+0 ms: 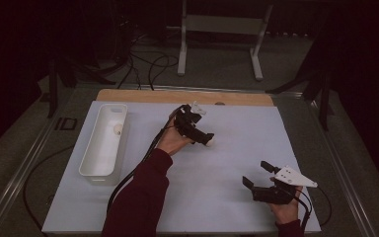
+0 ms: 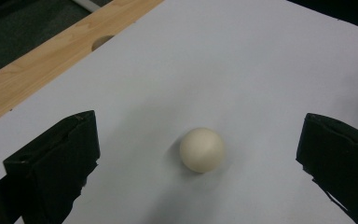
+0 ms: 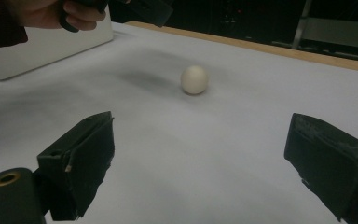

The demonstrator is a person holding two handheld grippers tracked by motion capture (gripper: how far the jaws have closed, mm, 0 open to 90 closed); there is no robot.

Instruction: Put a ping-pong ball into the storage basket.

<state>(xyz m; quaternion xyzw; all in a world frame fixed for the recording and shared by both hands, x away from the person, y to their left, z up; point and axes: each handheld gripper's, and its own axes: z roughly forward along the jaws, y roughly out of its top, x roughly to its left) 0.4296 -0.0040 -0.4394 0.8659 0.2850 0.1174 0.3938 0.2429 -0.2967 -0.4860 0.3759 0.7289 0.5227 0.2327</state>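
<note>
Small cream-white ball point(image 2: 202, 150), smooth, matte, round, no markings, sitting loose on the white worktop point(image 1: 227, 197) around mid-surface, slightly toward the far wooden edge. It lies in the gap between the left hand-held gripper's point(image 2: 191, 163) spread jaws, touching neither, with a soft shadow under it. In the right gripper view the same ball point(image 3: 194, 80) rests alone on bare sheet, well apart from the white bin point(image 1: 103, 143).

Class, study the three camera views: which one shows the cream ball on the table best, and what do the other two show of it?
The left gripper view: the ball lies close and whole between the left tool's open jaws. The right gripper view shows it whole but farther off. The high view shows a small pale spot beside the left tool's tips.
</note>
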